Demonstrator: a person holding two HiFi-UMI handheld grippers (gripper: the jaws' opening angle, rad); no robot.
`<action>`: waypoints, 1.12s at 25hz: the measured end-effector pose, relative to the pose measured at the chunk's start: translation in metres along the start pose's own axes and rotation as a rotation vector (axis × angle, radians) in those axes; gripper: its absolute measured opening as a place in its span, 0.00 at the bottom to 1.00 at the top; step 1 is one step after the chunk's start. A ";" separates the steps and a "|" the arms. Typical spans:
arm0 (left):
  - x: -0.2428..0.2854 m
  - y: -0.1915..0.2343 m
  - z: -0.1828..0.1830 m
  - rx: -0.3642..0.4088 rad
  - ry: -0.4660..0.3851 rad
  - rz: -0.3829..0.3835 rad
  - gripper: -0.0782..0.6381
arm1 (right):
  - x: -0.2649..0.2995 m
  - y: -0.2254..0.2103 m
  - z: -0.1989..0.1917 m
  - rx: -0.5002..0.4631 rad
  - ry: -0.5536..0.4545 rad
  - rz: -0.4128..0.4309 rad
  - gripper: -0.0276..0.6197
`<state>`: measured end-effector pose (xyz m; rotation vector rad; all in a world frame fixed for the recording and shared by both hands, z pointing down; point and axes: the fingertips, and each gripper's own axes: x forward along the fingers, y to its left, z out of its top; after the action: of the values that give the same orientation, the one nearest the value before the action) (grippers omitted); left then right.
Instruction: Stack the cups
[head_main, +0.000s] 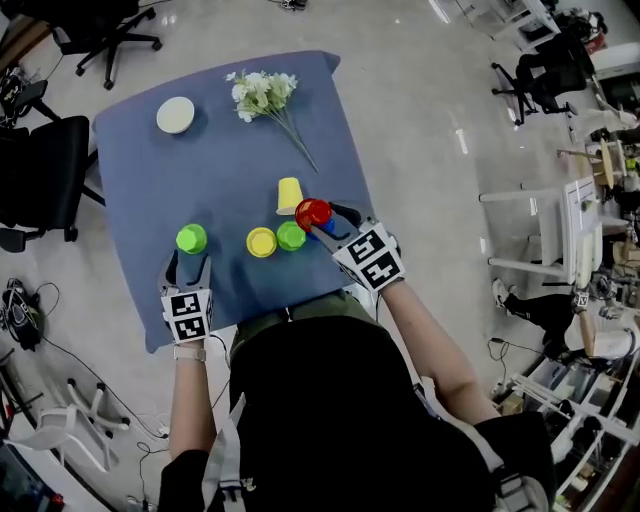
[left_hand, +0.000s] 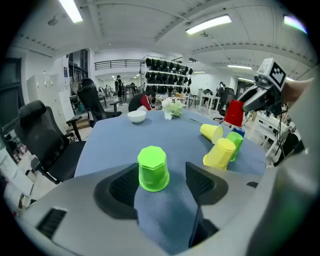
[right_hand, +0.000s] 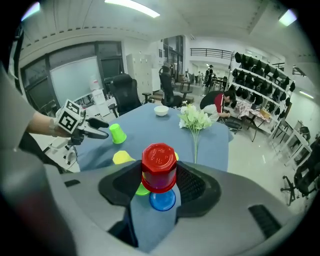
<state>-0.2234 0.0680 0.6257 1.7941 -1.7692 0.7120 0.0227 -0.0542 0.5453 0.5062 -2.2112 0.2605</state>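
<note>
Right gripper (right_hand: 160, 175): jaws hold the red cup (right_hand: 159, 167) just above the blue cup (right_hand: 163, 200).
Left gripper (left_hand: 160, 172): jaws wide, lone green cup (left_hand: 152, 168) between them.
Done: it looks like nothing is stacked yet.
Left: every cup.

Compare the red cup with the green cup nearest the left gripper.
The red cup is clamped in the right gripper, off the blue cloth; the green cup stands on that cloth at the open left gripper, ungripped. The red cup hangs over a blue cup; the green cup stands alone. Both are upside down.
</note>
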 end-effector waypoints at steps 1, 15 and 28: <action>0.002 0.001 0.002 0.003 -0.003 0.000 0.52 | -0.002 0.003 -0.004 -0.003 0.012 0.002 0.38; 0.030 0.011 0.002 0.029 0.041 -0.007 0.52 | -0.003 0.022 -0.038 -0.016 0.075 -0.015 0.43; 0.018 -0.017 0.031 0.068 0.024 -0.055 0.43 | -0.038 0.013 -0.037 0.040 0.027 0.006 0.45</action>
<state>-0.2057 0.0337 0.6159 1.8640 -1.6925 0.7770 0.0645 -0.0198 0.5386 0.5144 -2.1854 0.3137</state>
